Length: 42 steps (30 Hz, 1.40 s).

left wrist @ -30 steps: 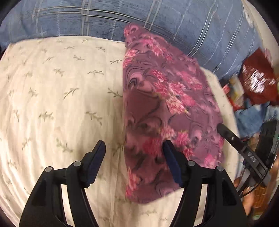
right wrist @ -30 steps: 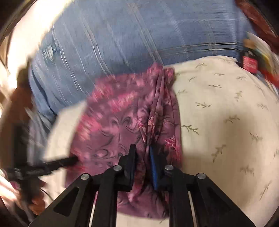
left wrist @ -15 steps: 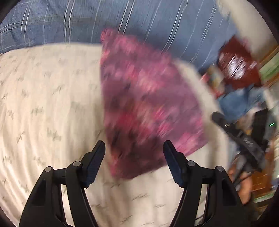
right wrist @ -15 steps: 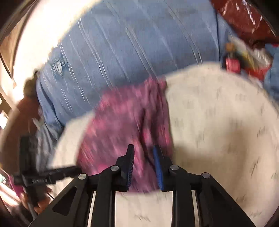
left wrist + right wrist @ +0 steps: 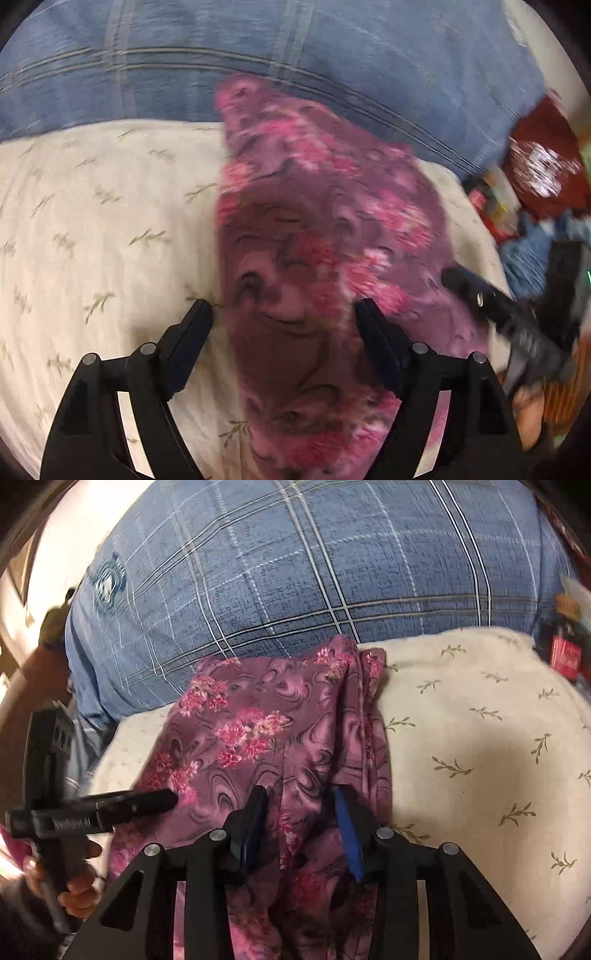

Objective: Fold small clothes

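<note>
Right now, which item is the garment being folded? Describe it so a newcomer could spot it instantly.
Find the cream leaf-print bedding in front of the blue plaid pillow. On its edge lies the purple garment, between both grippers. Its pink flowers and dark swirls make it the only patterned purple cloth there.

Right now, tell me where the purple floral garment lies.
The purple floral garment lies on the cream leaf-print cushion, its top edge against the blue plaid pillow, beneath both grippers.

One purple flowered garment point(image 5: 280, 746), one cream leaf-print cushion point(image 5: 480, 738), one blue plaid pillow point(image 5: 295, 572), two grippers point(image 5: 284, 314) point(image 5: 299, 794), and seemingly one dark red bag point(image 5: 546, 166), blurred.
</note>
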{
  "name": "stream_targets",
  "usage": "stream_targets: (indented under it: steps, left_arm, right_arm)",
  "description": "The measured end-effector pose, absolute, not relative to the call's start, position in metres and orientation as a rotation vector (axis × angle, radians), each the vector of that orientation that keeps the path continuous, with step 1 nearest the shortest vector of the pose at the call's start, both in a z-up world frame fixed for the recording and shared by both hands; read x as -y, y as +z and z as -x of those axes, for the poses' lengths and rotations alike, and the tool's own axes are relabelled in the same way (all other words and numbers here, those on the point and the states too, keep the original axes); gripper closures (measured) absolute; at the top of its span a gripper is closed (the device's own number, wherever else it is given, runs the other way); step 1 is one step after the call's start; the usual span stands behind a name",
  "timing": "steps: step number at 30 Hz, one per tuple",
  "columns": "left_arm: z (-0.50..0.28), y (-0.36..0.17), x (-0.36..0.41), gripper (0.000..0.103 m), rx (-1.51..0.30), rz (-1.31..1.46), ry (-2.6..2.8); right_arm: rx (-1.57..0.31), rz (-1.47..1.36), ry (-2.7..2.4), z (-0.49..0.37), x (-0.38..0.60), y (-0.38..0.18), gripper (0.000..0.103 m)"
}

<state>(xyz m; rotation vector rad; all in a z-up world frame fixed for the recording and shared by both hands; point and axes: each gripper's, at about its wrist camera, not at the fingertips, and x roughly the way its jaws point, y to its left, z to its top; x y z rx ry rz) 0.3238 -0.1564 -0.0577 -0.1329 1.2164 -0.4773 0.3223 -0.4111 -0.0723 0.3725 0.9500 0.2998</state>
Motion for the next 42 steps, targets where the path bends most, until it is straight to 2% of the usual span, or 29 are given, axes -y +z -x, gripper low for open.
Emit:
stream_targets:
  steps: [2,7,11,15,17,19,22,26,30,35,37,38,39,41,42]
  left_arm:
    - [-0.332,-0.046,0.155,0.023,-1.170,0.133,-0.487]
    - [-0.378,-0.044,0.166,0.023,-1.148,0.149,-0.419]
    - [-0.403,-0.081,0.172,0.019,-1.244,0.142,-0.357]
    - [-0.395,-0.069,0.167,0.019,-1.256,0.142,-0.428]
    - [-0.387,-0.063,0.145,0.019,-1.278,0.208,-0.485]
    - [-0.380,-0.064,0.129,0.019,-1.304,0.308,-0.540]
    - [-0.372,-0.075,0.114,0.019,-1.355,0.464,-0.594]
    - [-0.357,-0.072,0.135,0.018,-1.349,0.474,-0.605]
    - [-0.352,-0.071,0.163,0.008,-1.366,0.417,-0.625]
    - [-0.360,-0.073,0.161,0.007,-1.369,0.533,-0.615]
    - [-0.358,-0.071,0.148,0.012,-1.365,0.561,-0.604]
    - [-0.358,-0.071,0.144,0.024,-1.362,0.558,-0.605]
    - [-0.355,-0.070,0.144,0.030,-1.355,0.527,-0.592]
    - [-0.350,-0.074,0.142,0.060,-1.349,0.453,-0.544]
    - [-0.349,-0.074,0.139,0.066,-1.346,0.459,-0.543]
  right_arm:
    - [-0.896,-0.402,0.289,-0.328,0.421,-0.057,0.059]
    - [-0.850,-0.426,0.278,-0.369,0.427,-0.046,0.061]
    - [-1.043,-0.303,0.237,-0.403,0.408,-0.087,0.068]
    - [-1.017,-0.353,0.255,-0.394,0.421,-0.080,0.067]
    - [-0.988,-0.432,0.262,-0.378,0.442,-0.076,0.058]
    - [-1.002,-0.547,0.288,-0.362,0.469,-0.082,0.055]
    - [-1.008,-0.654,0.295,-0.343,0.491,-0.095,0.055]
    - [-1.012,-0.786,0.435,-0.332,0.485,-0.106,0.054]
    - [-1.018,-0.758,0.521,-0.334,0.465,-0.105,0.054]
    - [-1.000,-0.768,0.528,-0.340,0.461,-0.110,0.056]
    - [-1.016,-0.739,0.524,-0.342,0.456,-0.106,0.055]
    - [-1.020,-0.717,0.518,-0.342,0.453,-0.104,0.059]
    - [-1.018,-0.685,0.513,-0.343,0.447,-0.103,0.062]
    - [-1.006,-0.604,0.501,-0.341,0.438,-0.097,0.072]
    - [-1.002,-0.596,0.496,-0.340,0.436,-0.095,0.074]
